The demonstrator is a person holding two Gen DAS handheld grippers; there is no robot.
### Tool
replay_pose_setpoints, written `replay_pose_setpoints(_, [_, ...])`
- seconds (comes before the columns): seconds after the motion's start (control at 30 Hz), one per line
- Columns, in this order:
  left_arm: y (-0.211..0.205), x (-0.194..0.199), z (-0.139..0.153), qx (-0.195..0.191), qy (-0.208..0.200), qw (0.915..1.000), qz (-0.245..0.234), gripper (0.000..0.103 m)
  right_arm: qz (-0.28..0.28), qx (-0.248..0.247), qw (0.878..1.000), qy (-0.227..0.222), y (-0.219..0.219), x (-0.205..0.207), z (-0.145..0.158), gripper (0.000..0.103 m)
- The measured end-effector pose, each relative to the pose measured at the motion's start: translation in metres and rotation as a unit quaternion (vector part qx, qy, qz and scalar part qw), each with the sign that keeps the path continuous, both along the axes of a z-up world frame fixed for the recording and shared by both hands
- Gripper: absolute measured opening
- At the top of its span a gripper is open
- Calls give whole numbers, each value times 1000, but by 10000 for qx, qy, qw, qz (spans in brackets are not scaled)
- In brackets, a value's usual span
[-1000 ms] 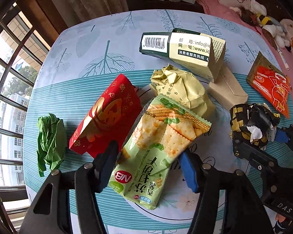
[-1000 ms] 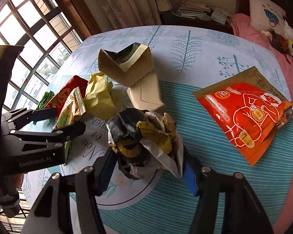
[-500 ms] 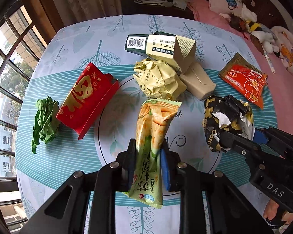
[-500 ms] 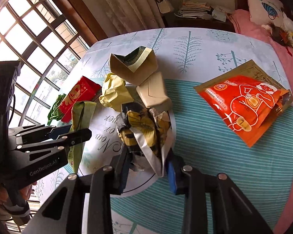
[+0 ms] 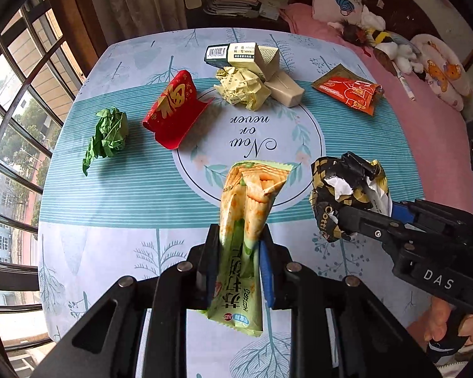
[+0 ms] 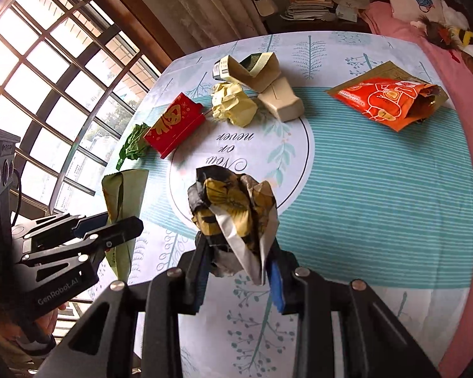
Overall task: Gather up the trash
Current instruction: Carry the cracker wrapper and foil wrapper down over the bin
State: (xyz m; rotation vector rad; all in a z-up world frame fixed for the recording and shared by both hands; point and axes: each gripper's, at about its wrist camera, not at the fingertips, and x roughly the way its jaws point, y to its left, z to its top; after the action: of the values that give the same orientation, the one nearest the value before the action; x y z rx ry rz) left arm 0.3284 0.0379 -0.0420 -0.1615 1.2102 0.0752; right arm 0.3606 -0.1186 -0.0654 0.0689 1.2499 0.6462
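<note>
Two held: cracker wrapper (image 5: 246,220) clamped in left gripper (image 5: 239,252); black-gold wrapper (image 6: 236,211) clamped in right gripper (image 6: 239,264), both lifted clear of desk (image 5: 126,189).
Fingers: pressed together on each wrapper, film pinched flat between pads.
Handling: light, limp, slick film; likely to slip or flap; best pinched mid-body across a fold.
Remaining on desk: green wad (image 5: 107,132), red packet (image 5: 176,110), yellow wad (image 5: 242,88), carton (image 5: 246,55), beige box (image 5: 283,89), orange pouch (image 5: 350,93).
Crumpled wads: soft, springy; grip across the bulk.
</note>
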Motion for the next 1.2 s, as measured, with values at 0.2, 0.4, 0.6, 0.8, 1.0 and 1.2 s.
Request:
replay_pose_setpoints(0.2, [11,-65,16,-54,-193,9994,-271,21,-162,-25,9998,-114,11,-69,24,32])
replay_pose_setpoints(0.4, [28,-136,26,-121,-363,9978,-538,21,-411,-148,9984,-357,28,-139,50,32])
replay_pose_setpoints(0.6, [37,-196,38,-230,-647,9941,-840,22,-445,-373,9968,-558,53,-211,63,32])
replay_pose_setpoints(0.8, [45,-246,40,-355,-760,9916,-984,22,-520,-521,9959,-524,68,-265,58,32])
replay_pose_setpoints(1.0, [51,-274,22,-567,-520,9932,-870,22,-490,-742,9958,-220,74,-298,41,32])
replay_pose_setpoints(1.2, [49,-290,-13,-613,-212,9951,-740,22,-492,-963,9939,222,73,-315,1,32])
